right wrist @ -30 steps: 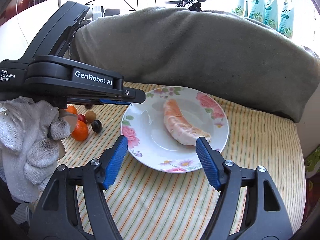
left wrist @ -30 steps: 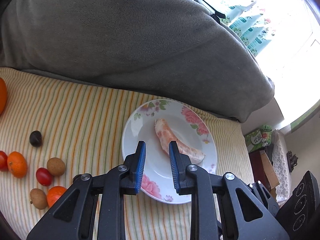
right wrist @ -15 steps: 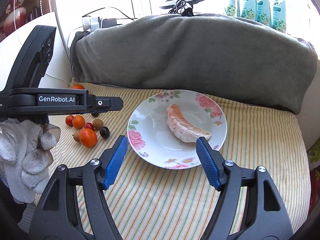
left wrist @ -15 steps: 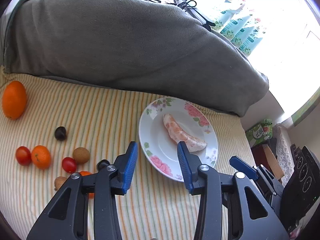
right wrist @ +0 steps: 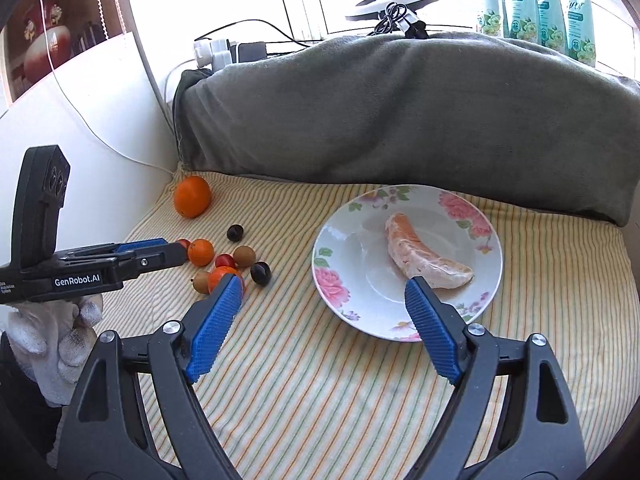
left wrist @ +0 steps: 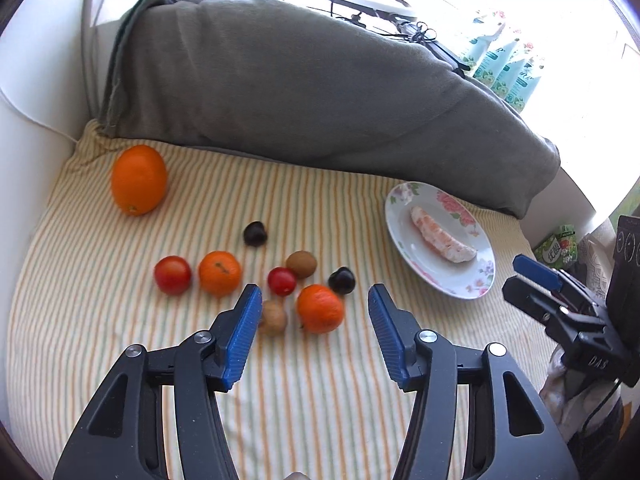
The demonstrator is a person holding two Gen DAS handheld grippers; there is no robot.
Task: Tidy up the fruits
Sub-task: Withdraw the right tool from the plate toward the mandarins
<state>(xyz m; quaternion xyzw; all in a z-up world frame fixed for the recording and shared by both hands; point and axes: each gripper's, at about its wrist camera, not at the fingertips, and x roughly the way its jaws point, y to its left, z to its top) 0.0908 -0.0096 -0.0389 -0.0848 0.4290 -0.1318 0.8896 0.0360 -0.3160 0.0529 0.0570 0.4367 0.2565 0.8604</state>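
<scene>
Little appears sorted so far: the floral plate (right wrist: 404, 322) holds only one peeled citrus segment (right wrist: 424, 260), while the rest of the fruit lies loose on the striped cloth (left wrist: 320, 408). In the left wrist view, the big orange (left wrist: 139, 179) sits at 10 o'clock, well apart from the small cluster near centre: mandarins, cherry tomatoes, dark plums and brown longans. The left gripper (left wrist: 314, 338) hangs wide and empty just before the nearest mandarin (left wrist: 320, 308). The right gripper (right wrist: 324, 332) is equally wide, empty, near the plate's front rim.
</scene>
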